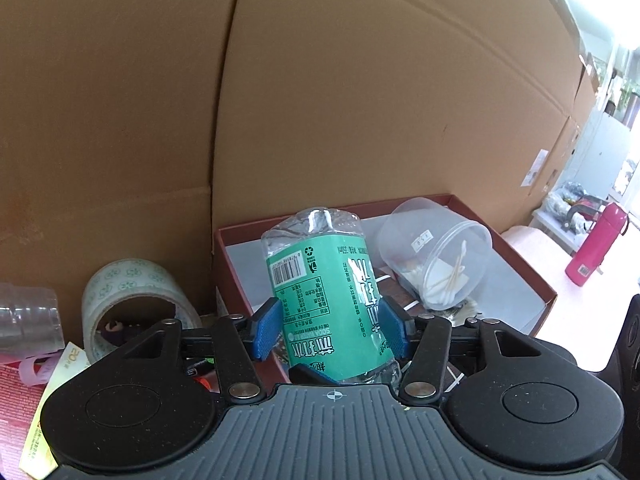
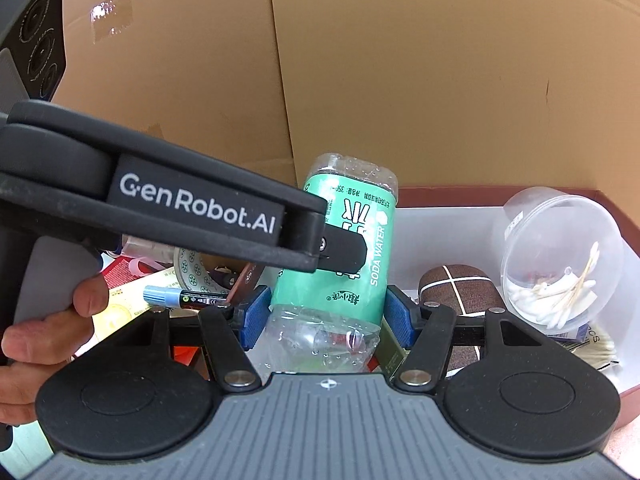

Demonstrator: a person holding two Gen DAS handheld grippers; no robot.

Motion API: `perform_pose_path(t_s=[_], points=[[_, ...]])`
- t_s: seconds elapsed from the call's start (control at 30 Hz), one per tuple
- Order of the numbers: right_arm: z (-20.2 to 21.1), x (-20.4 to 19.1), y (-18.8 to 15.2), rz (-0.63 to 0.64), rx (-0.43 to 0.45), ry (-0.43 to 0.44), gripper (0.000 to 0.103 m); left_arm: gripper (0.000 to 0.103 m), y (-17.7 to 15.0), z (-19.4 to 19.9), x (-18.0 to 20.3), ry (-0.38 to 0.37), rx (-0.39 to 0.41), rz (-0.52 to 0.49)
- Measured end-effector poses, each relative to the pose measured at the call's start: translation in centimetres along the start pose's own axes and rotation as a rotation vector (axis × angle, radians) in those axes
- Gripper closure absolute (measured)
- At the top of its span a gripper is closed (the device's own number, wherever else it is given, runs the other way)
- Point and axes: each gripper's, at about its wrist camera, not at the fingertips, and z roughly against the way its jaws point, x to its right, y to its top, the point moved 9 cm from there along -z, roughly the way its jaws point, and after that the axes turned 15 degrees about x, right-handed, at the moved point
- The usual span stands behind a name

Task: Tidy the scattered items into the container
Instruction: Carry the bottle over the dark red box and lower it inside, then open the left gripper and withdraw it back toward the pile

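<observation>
A cardboard wall filled everything beyond the fingertips in both wrist views, so nothing behind it could be made out. Just ahead of and under the fingers sat the red-brown box, white-lined and serving as the container; its near edge was cut off by the gripper bodies. The soda-water bottle hung tilted over the box's left part, lying along the left gripper between its blue pads with its base pointing away from them. It also stood between the pads of the right gripper, probably so that one hand could steady it while the other set it down. The right pads pinched its clear lower part. The left pads lay against the green label, though whether they pressed or only touched I could not tell. The bottle's cap end was hidden behind the gripper body. To the right of the fingers, inside the box, a clear tub of cotton swabs lay on its side. Left of the fingers, outside the box, a tape roll and a marker waited, partly covered.
</observation>
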Motion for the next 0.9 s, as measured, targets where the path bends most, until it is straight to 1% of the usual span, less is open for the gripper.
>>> perform_pose_path(t_s=[0.03,0.07,0.1,0.13,0.23,0.3,0.4,0.5,0.6,0.67,0.83,0.9], points=[[0.1,-0.1,0.0,0.006,0.004,0.001,0.035,0.028,0.1,0.0,0.1,-0.001,0.007,-0.001],[0.2,-0.2,0.0,0.015,0.011,0.002,0.028,0.024,0.2,0.2,0.2,-0.003,0.020,0.002],[0.4,-0.2,0.1,0.025,0.021,-0.004,0.021,0.017,0.5,0.4,0.3,-0.006,0.039,0.007],[0.5,-0.3,0.2,0.036,0.035,-0.015,0.019,0.009,0.7,0.7,0.3,0.001,0.058,0.012],[1.0,-0.3,0.3,0.067,0.053,-0.030,0.015,0.004,1.2,1.4,0.2,0.030,0.109,0.011],[1.2,-0.3,0.1,0.068,0.054,-0.039,0.009,0.001,1.2,1.6,0.4,0.037,0.114,-0.005],[1.6,-0.1,-0.1,0.063,0.063,-0.069,0.002,0.000,0.8,2.0,0.7,0.039,0.112,-0.038],[2.0,-0.2,-0.5,0.073,0.059,-0.083,0.001,0.000,0.5,3.1,0.9,0.059,0.121,-0.087],[2.6,-0.2,-0.7,0.067,0.066,-0.091,0.001,0.000,0.2,4.4,1.0,0.090,0.156,-0.126],[3.1,-0.2,-0.7,0.054,0.075,-0.093,0.001,0.000,0.0,5.2,1.4,0.087,0.167,-0.150],[4.5,-0.4,-0.4,0.036,0.095,-0.093,0.001,0.000,-0.5,6.5,2.1,0.084,0.167,-0.162],[5.2,-0.5,-0.3,0.033,0.102,-0.092,0.001,0.000,-0.7,7.0,2.1,0.087,0.172,-0.141]])
